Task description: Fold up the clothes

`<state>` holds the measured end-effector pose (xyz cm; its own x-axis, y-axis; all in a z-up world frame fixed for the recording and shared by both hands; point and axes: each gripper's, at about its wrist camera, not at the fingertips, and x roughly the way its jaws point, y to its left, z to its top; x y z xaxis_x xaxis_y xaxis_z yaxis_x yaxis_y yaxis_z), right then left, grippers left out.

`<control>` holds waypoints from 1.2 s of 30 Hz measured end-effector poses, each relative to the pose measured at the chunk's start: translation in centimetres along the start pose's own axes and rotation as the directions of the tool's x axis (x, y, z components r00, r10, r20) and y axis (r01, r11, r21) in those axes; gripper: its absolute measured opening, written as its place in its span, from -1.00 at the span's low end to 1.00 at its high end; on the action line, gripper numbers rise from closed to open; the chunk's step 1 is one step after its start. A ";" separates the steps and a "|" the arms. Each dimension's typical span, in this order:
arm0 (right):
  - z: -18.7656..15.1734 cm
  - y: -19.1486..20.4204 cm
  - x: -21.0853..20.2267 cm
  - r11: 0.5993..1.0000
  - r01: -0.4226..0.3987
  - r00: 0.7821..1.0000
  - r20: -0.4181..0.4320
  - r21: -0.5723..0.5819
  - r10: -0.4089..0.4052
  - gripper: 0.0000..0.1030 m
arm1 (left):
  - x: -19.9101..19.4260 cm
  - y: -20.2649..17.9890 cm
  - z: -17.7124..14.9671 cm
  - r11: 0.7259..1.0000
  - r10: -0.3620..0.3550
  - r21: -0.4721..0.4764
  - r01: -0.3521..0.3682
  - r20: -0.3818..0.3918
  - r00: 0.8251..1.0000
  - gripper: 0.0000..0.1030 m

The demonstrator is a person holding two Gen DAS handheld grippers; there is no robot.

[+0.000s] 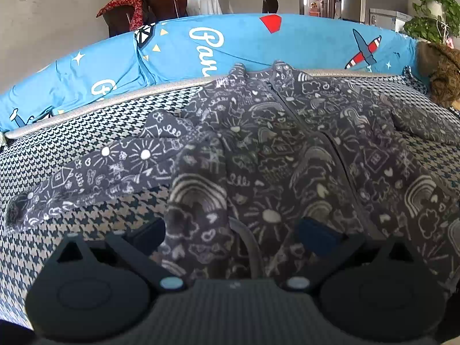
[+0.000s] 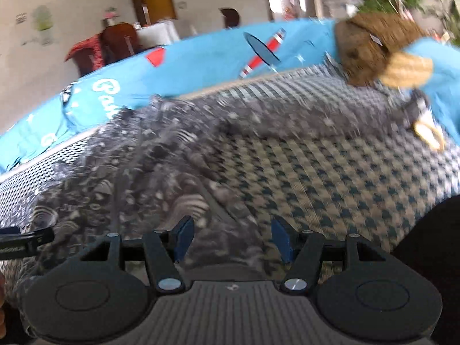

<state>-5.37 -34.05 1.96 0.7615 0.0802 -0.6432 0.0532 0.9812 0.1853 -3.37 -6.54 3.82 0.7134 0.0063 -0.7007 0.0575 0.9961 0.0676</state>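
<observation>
A dark grey garment (image 1: pixel 273 149) printed with white doodles — suns, rainbows, clouds, little houses — lies spread across a houndstooth-patterned cushion (image 1: pixel 86 132), its zip running up the middle toward the collar at the far edge. One sleeve stretches out to the left over the houndstooth fabric, and the other reaches away to the right. Behind the cushion runs a bright blue cover (image 1: pixel 244 40) with white lettering, a red shape and a striped aeroplane. The left hand-held gripper (image 1: pixel 231 234) sits low over the near part of the garment with its jaws spread wide; the cloth bunches up between them, but the fingers (image 1: pixel 316 234) do not close on it. The right hand-held gripper (image 2: pixel 231 240) is also wide open and holds nothing, its blue pads (image 2: pixel 184 237) apart above the garment's near right edge, where the printed cloth gives way to bare houndstooth. The right wrist view is blurred, so finer detail of the cloth there cannot be told. A brown woolly item (image 2: pixel 371 49) rests at the far right end of the blue cover, and a leafy plant (image 1: pixel 431 14) stands beyond it.
</observation>
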 end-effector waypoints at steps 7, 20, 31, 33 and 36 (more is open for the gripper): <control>-1.1 -2.1 2.5 0.996 -0.012 0.996 -0.089 0.092 0.020 0.24 | 0.8 -0.9 -0.7 1.000 0.006 0.029 -0.005 -0.038 0.999 1.00; -2.3 -0.3 2.2 0.998 -0.059 0.997 -0.046 -0.028 0.058 -0.54 | 2.2 -1.0 -1.8 1.000 0.007 -0.019 -0.009 -0.098 0.995 1.00; -2.5 1.2 -0.4 0.991 0.004 0.993 0.120 -0.133 0.012 -0.82 | 2.4 -0.7 -1.7 0.999 -0.011 -0.051 0.006 -0.098 0.995 1.00; -2.8 1.7 -1.5 0.988 0.028 0.988 0.152 -0.155 -0.004 -0.83 | 2.3 -0.7 -1.7 0.999 -0.013 -0.052 0.008 -0.096 0.995 1.00; -3.2 1.3 -2.5 0.992 0.031 0.990 0.141 -0.126 -0.013 -0.83 | 2.2 -0.7 -1.7 0.998 -0.020 -0.056 0.015 -0.095 0.995 1.00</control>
<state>-9.28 -32.39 1.42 0.8443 0.0418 -0.5343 -0.0050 0.9975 0.0702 -3.04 -7.07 1.01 0.6422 -0.0057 -0.7665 0.0293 0.9994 0.0172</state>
